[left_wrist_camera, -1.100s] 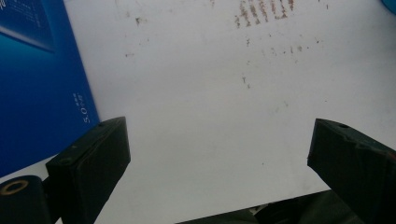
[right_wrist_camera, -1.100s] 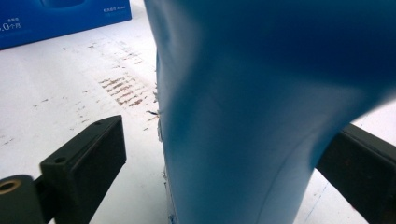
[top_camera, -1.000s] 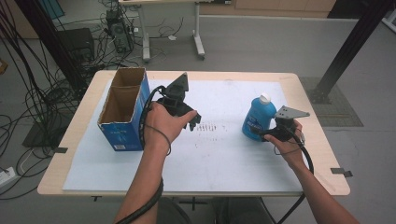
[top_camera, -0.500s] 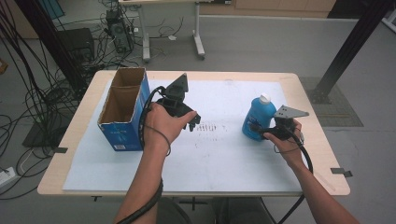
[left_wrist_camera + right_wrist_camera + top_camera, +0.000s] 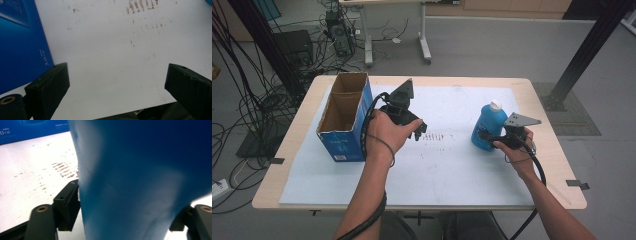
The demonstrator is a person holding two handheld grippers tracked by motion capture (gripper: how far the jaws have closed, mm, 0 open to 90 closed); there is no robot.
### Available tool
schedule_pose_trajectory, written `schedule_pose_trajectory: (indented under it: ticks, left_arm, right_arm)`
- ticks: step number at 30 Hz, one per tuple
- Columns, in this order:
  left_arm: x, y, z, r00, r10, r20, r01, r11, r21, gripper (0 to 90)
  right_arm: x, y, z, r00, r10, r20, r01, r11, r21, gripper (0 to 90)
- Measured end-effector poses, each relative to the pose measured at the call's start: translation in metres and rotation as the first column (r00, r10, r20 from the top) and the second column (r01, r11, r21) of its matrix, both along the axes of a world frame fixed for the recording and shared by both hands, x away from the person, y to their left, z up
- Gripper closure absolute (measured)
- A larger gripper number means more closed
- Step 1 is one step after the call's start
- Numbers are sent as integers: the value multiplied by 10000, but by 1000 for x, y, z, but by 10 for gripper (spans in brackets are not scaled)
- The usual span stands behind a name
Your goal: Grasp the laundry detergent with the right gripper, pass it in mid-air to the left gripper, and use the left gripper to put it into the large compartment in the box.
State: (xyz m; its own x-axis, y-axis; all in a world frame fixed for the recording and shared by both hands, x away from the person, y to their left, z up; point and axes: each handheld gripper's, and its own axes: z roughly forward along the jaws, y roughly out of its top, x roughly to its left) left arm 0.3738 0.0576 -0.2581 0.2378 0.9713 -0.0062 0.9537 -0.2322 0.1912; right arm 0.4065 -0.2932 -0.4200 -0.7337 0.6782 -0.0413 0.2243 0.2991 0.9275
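A blue bottle (image 5: 488,126) is seen at the right of the white worktop (image 5: 452,175), and the right gripper (image 5: 486,136) has just been closing on it. The left gripper (image 5: 421,129) is held wide open beside a blue box (image 5: 343,125). Grey floor and black cables (image 5: 247,90) are seen behind.

Taking the tall open-topped blue cardboard box (image 5: 343,120) as landmark: it stands at the left of the white-covered surface (image 5: 452,170) and blocks that side. Just right of it, the left gripper (image 5: 418,131) hovers with fingers (image 5: 47,87) apart over bare white sheet. Farther right, the stretch is free up to the upright blue plastic bottle with white cap (image 5: 488,126), clamped by the right gripper (image 5: 484,136). In front of the box, the surface lies bare.
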Motion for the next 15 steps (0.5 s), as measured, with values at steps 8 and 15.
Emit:
schedule_pose_trajectory:
  ticks: [8, 15]
  left_arm:
    - [-1, 1, 2, 10000, 35, 49, -35, 10000, 48, 61]
    - [-1, -2, 3, 10000, 10, 88, -10, 10000, 35, 61]
  right_arm:
    - [0, 1, -2, 9998, 214, 17, -214, 9998, 16, 394]
    - [0, 0, -2, 9997, 264, -14, -264, 9995, 144, 405]
